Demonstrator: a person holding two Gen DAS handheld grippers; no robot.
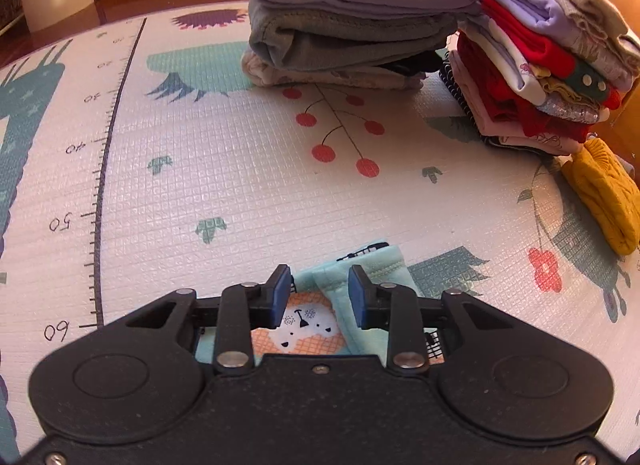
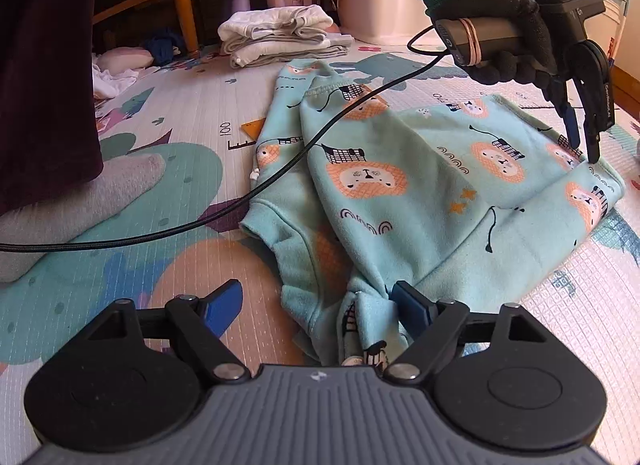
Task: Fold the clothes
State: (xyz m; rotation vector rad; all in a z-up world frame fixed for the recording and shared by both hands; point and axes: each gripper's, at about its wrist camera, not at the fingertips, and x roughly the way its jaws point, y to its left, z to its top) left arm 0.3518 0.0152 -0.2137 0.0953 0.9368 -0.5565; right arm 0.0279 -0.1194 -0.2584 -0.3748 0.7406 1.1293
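Note:
A teal sweatshirt printed with orange lions lies spread and partly folded on the play mat. My right gripper is wide open at the garment's near edge. A bunched fold of cloth sits between its blue pads, close to the right one, and neither pad presses on it. A gloved hand holds my left gripper at the sweatshirt's far right edge, tips down on the cloth. In the left wrist view, the left gripper has its pads apart over the sweatshirt, with a hem ridge between them.
Beyond the left gripper stand a grey and lilac folded stack, a mixed red and white stack and a yellow knit piece. In the right wrist view there are a folded pale pile, a socked foot and a black cable across the garment.

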